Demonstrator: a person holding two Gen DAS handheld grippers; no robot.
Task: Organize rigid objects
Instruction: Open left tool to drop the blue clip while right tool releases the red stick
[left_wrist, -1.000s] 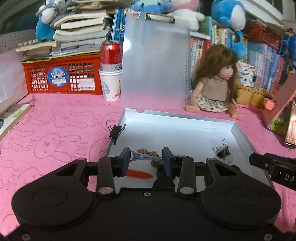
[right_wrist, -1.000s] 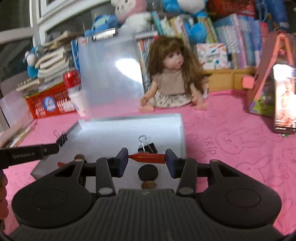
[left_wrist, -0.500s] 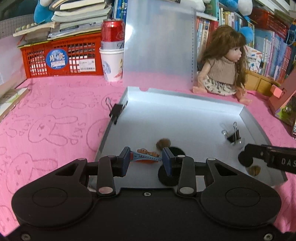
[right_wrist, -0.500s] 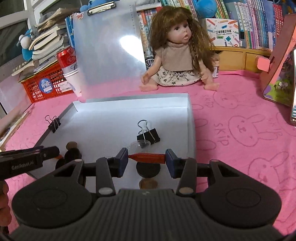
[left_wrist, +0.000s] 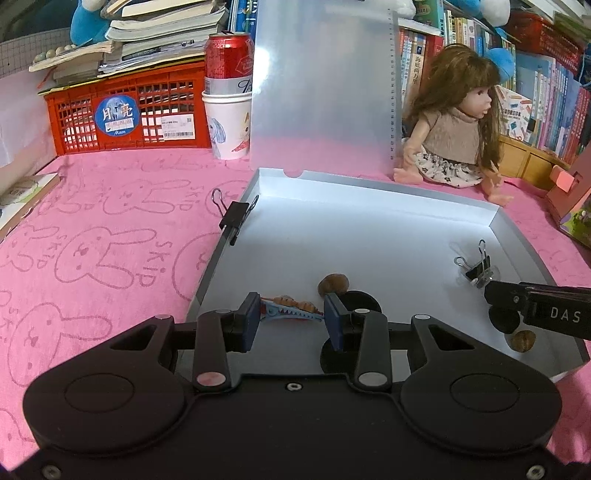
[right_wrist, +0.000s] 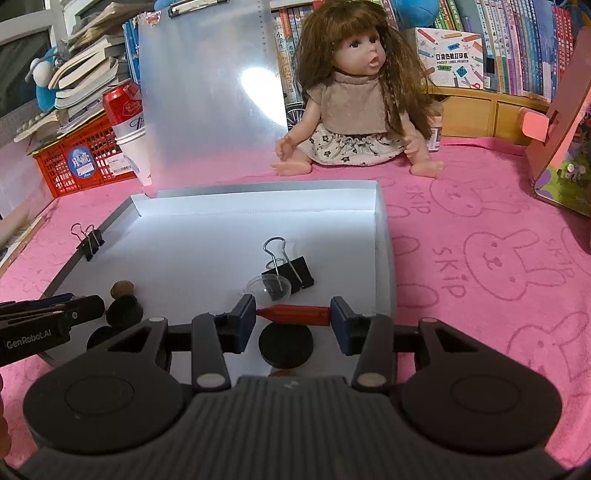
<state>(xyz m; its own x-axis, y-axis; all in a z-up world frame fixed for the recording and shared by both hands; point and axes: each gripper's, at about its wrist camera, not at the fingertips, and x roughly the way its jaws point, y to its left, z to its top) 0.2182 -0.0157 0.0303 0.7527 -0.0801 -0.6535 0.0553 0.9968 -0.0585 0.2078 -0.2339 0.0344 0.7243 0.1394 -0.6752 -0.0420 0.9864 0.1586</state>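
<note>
Black discs: two (right_wrist: 285, 345) (right_wrist: 124, 314) in the white tray (right_wrist: 384, 236), partly hidden behind gripper bodies.
Left gripper (left_wrist: 291, 317): pinching a blue toothed clip (left_wrist: 286, 313) above the tray's near edge.
Right gripper (right_wrist: 293, 315): pinching a red crayon-like stick (right_wrist: 293, 315) endwise.
Surroundings: binder clip (right_wrist: 291, 271), nut (left_wrist: 333, 283), doll (right_wrist: 354, 96), pink counter (right_wrist: 480, 258).

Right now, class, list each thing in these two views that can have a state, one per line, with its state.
left gripper: shut on the blue hair clip, over the tray.
right gripper: shut on the red crayon.
tray: open, lid upright behind it.
rim binder clip: clamped on the tray's left wall.
loose binder clip: lying in the tray, handles out.
red can: upright in a paper cup.
doll: sitting upright.
</note>
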